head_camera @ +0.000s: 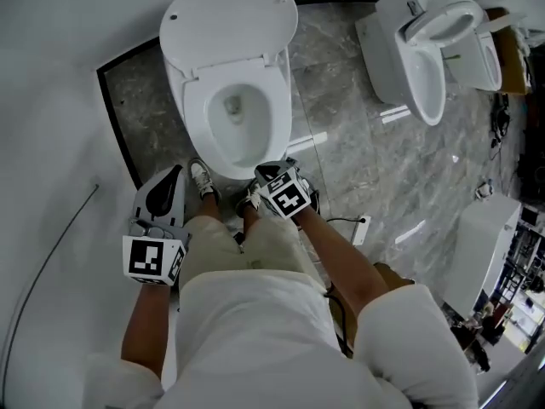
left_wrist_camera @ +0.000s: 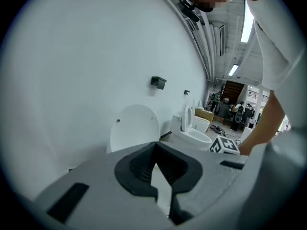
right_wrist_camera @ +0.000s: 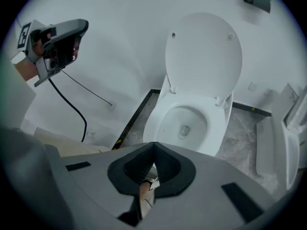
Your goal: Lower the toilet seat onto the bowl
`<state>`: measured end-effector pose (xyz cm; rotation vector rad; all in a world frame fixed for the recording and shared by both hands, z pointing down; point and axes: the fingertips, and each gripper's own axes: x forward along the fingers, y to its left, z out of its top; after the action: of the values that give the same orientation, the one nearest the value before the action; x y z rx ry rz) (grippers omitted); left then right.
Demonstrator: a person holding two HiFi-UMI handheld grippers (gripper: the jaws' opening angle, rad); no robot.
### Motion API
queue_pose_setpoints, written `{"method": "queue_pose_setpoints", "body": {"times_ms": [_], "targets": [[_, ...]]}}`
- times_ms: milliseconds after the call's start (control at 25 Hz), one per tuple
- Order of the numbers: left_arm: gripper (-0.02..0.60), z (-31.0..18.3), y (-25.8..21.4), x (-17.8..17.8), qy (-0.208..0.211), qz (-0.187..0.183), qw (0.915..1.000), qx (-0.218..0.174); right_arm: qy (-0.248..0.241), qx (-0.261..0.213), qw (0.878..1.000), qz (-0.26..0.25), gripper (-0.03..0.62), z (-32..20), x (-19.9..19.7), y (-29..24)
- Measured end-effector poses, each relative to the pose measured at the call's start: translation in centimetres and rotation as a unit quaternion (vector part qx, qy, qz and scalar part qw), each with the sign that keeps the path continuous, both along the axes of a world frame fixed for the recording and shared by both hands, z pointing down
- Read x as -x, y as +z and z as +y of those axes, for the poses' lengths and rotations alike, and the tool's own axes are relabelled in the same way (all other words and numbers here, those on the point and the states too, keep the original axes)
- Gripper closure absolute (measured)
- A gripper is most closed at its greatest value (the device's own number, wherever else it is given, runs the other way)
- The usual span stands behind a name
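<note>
Two closed, empty grippers: left gripper (head_camera: pixel 176 172), right gripper (head_camera: pixel 268 174), both well short of lowered toilet seat (head_camera: pixel 194 119).

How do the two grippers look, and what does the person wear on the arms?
The left gripper and the right gripper are the same: a grey wedge-shaped shell with black ribbed fingers. Each carries a white cube with black square markers. The sleeves are short and white.
</note>
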<state>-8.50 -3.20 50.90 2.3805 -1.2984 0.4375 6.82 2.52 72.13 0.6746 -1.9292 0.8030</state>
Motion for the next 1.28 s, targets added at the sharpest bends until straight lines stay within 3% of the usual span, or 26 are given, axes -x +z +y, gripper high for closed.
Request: {"method": "queue_pose_setpoints", "body": {"times_ms": [120, 280, 400, 760, 1000, 1280], "targets": [[0.577, -0.7, -2.7, 1.3, -0.014, -0.019, 0.9994, -0.025, 0.007, -0.04, 0.999, -0.008, 0.597, -1.8, -0.7, -3.6], [0.577, -1.0, -6.2, 1.1, -0.023, -0.024, 0.998, -0.054, 0.079, -0.071, 0.993, -0.047, 0.597, -3.9, -1.9, -8.4], [0.577, -1.4, -8.5, 0.3, -0.025, -0.022, 0.9966, -0.075, 0.131, -0.087, 0.983, -0.094, 0.597, -4.8, -2.2, -12.3], [0.577, -3.2, -15.7, -0.1, -0.028, -0.023, 0.9886, -0.146, 0.202, -0.183, 0.948, -0.163, 0.597, -8.4, -4.4, -23.2], [0.577, -2.4, -19.7, -0.2, -0.034, -0.01, 0.9831, -0.18, 0.215, -0.259, 0.92, -0.198, 0.597, -10.3, -5.2, -31.4], [0.577, -2.5, -23.4, 2.0, -0.056, -0.008, 0.9747, -0.216, 0.183, -0.345, 0.894, -0.218, 0.597, -11.0, -4.4, -40.1]]}}
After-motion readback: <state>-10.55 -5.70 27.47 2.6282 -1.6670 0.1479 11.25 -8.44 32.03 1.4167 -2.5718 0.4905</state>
